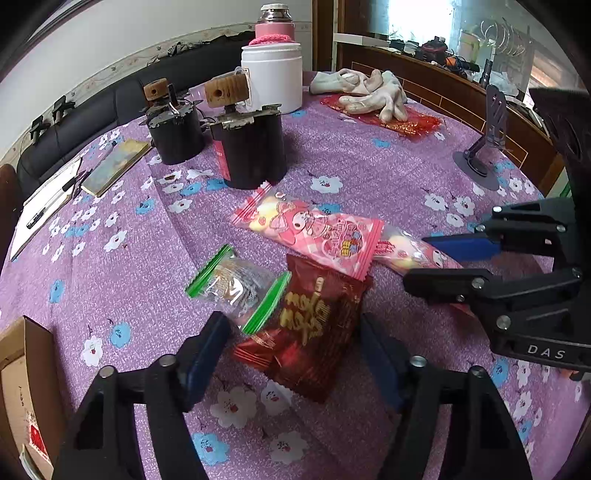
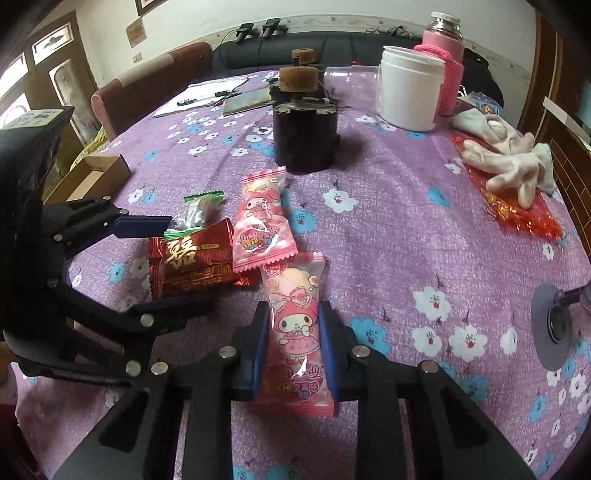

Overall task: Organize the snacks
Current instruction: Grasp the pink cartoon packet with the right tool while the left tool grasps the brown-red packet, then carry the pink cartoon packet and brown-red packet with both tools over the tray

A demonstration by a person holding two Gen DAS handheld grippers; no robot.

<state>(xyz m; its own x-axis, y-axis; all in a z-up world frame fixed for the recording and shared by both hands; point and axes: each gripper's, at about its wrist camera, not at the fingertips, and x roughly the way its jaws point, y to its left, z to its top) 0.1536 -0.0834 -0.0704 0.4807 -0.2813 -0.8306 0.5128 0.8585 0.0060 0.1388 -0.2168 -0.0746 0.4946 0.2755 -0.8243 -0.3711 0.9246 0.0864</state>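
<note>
Several snack packets lie together on the purple flowered tablecloth (image 1: 369, 166). My left gripper (image 1: 295, 343) is open around a dark red packet (image 1: 314, 332) with gold print; its blue pads stand close to the packet's edges. A clear packet with green edges (image 1: 236, 284) overlaps the red one on the left. A pink cartoon packet (image 1: 314, 232) lies just beyond them. My right gripper (image 2: 295, 343) is shut on a second pink cartoon packet (image 2: 295, 332), pads pressing both long sides. In the right wrist view, the left gripper (image 2: 184, 266) straddles the red packet (image 2: 192, 262).
Two black cylinders (image 1: 255, 147) with wooden knobs stand beyond the snacks. Behind them are a white jar (image 1: 273, 77) and a pink flask (image 1: 275, 26). Pale gloves (image 1: 373, 92) lie on red foil at the far right. A phone stand (image 1: 484, 147) and a cardboard box (image 2: 92, 173) are also on the table.
</note>
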